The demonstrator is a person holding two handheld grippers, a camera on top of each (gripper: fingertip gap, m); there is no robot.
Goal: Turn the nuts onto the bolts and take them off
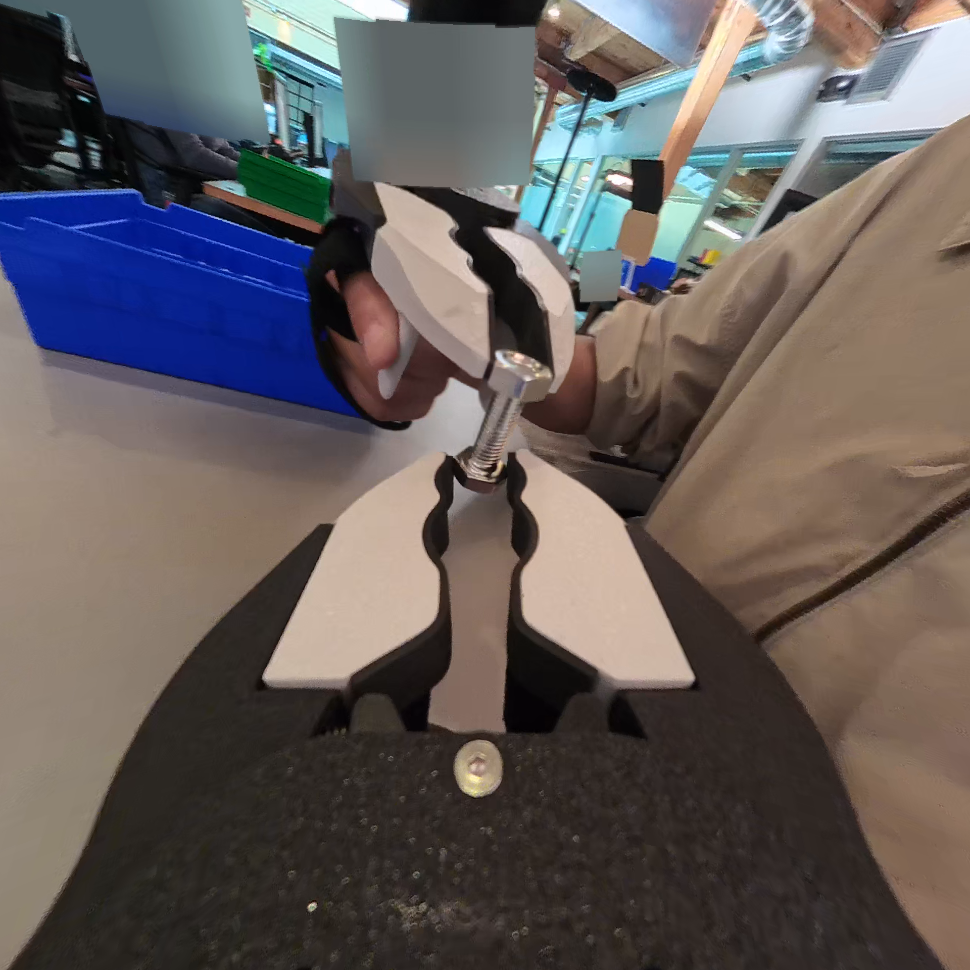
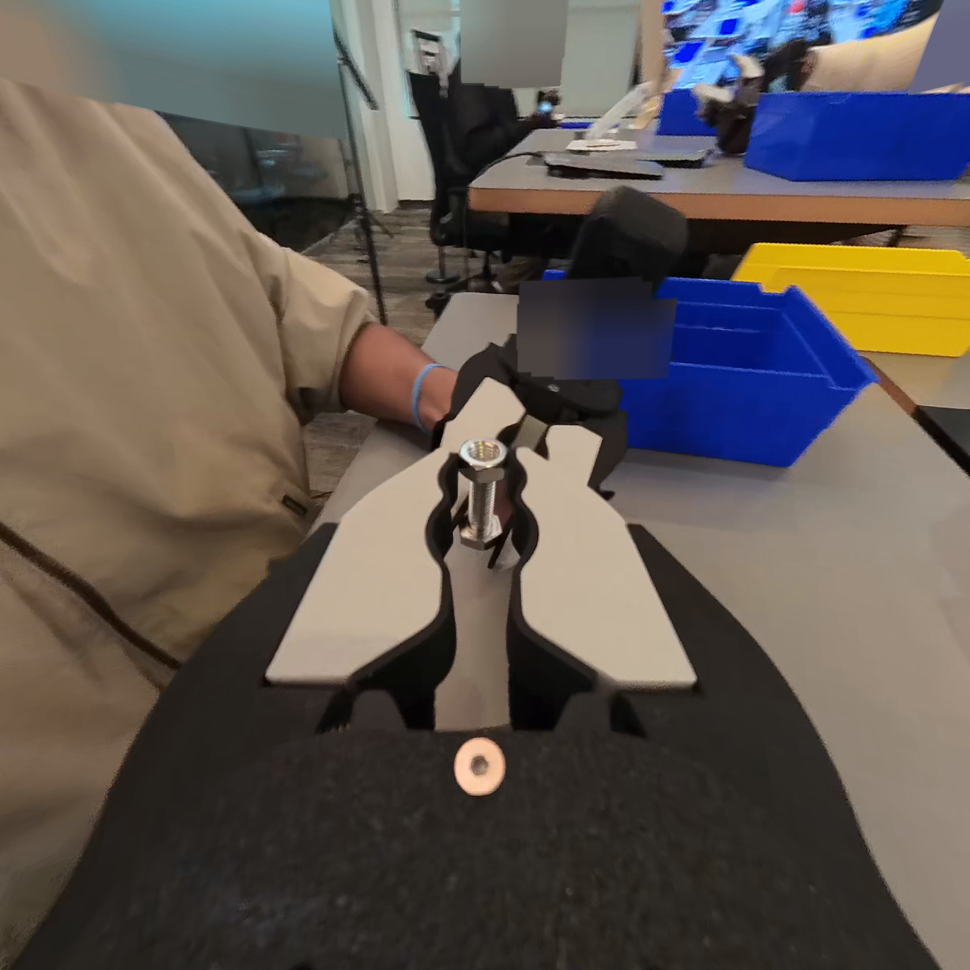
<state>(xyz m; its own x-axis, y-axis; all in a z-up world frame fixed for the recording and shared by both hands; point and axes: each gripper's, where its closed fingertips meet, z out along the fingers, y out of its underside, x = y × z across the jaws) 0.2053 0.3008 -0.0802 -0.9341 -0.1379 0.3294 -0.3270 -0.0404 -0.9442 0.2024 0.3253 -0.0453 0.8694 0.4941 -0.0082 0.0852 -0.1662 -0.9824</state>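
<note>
A silver bolt (image 1: 498, 420) hangs between my two grippers, above the grey table (image 1: 131, 525). My left gripper (image 1: 480, 462) is shut on the hex nut (image 1: 478, 473) at the bolt's lower end. My right gripper (image 1: 519, 362) reaches down from above and is shut on the bolt's hex head (image 1: 519, 373). In the right wrist view the bolt (image 2: 478, 504) lies between my right gripper's (image 2: 483, 464) fingers. Its head (image 2: 475, 536) is nearest. The nut (image 2: 483, 454) sits at the far end with its threaded hole open. The left gripper's fingers (image 2: 491, 407) show just beyond.
A blue bin (image 1: 157, 294) stands on the table behind the grippers and also shows in the right wrist view (image 2: 745, 378). A yellow bin (image 2: 866, 299) stands farther back. The person's beige sleeve (image 1: 787, 367) fills one side. Another desk (image 2: 577, 194) carries more blue bins. My two grippers' fingertips are within a few centimetres of each other.
</note>
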